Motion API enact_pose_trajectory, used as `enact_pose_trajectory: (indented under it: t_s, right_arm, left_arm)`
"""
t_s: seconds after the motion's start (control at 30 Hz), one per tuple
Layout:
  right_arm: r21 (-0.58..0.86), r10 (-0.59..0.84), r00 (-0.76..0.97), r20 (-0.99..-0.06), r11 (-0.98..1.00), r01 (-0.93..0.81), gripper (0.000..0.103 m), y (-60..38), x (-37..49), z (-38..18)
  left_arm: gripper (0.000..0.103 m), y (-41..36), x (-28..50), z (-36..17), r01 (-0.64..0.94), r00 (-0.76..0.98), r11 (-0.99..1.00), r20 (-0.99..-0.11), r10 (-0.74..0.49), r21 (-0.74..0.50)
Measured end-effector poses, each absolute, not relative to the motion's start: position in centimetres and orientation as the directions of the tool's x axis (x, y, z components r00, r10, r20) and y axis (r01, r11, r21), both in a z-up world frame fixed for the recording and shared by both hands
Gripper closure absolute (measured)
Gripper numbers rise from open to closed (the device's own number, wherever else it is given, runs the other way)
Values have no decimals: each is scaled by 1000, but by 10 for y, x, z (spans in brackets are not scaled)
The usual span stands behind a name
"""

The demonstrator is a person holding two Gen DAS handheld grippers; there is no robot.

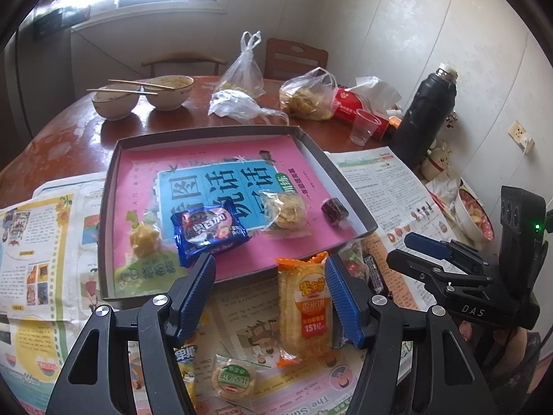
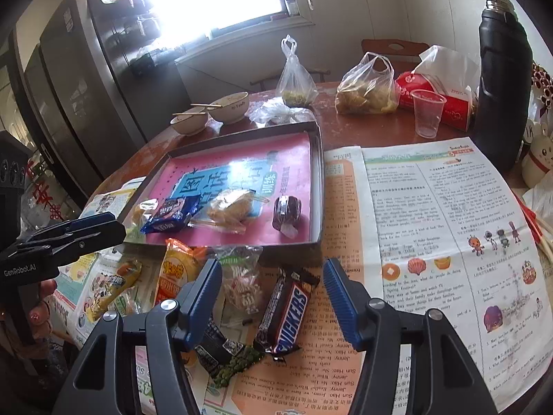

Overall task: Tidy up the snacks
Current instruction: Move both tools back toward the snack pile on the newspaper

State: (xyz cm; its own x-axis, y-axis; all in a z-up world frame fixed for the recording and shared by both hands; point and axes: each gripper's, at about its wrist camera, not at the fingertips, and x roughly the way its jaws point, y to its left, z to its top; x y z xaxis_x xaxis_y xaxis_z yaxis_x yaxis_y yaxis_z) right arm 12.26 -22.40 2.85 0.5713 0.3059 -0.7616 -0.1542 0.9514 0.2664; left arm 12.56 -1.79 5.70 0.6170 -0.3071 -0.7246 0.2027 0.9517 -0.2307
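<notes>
A pink and light-blue printed sheet is seen lining the dark grey tray (image 1: 349, 186). A blue wrapper (image 1: 209, 230) is shown inside it. An orange and yellow packet (image 1: 304, 307) is seen near, and a brown Snickers bar (image 2: 285, 314) carries blue and white lettering. The tabletop (image 1: 69, 135) is reddish-brown.

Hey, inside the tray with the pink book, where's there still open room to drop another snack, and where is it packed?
The tray is bare across its far half, behind the blue cookie pack and the clear-wrapped pastry. There is also a gap between the pastry and the dark wrapped candy. The near edge is crowded, and so is the newspaper around the Snickers bar.
</notes>
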Motion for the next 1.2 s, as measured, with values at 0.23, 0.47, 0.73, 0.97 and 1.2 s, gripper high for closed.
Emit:
enact_pose_trajectory:
  t_s: [0.23, 0.47, 0.73, 0.97, 1.2]
  right_arm:
    - [265, 312, 547, -777, 950, -166, 42, -221, 119, 24]
    - [267, 315, 502, -805, 949, -168, 42, -217, 120, 10]
    - [250, 310, 468, -827, 950, -187, 42, -211, 121, -3]
    - [223, 289, 463, -838, 956, -193, 47, -212, 122, -10]
    - [213, 274, 470, -839, 961, -179, 48, -218, 123, -13]
  left_arm:
    - [36, -23, 124, 51, 211, 596, 950, -740, -311, -229]
    - [36, -29, 123, 39, 219, 569, 949, -761, -312, -225]
    - [36, -40, 122, 29, 237, 542, 947, -779, -314, -217]
    - [36, -50, 124, 19, 249, 517, 945, -796, -315, -213]
    - [36, -62, 127, 8, 258, 493, 944, -812, -312, -206]
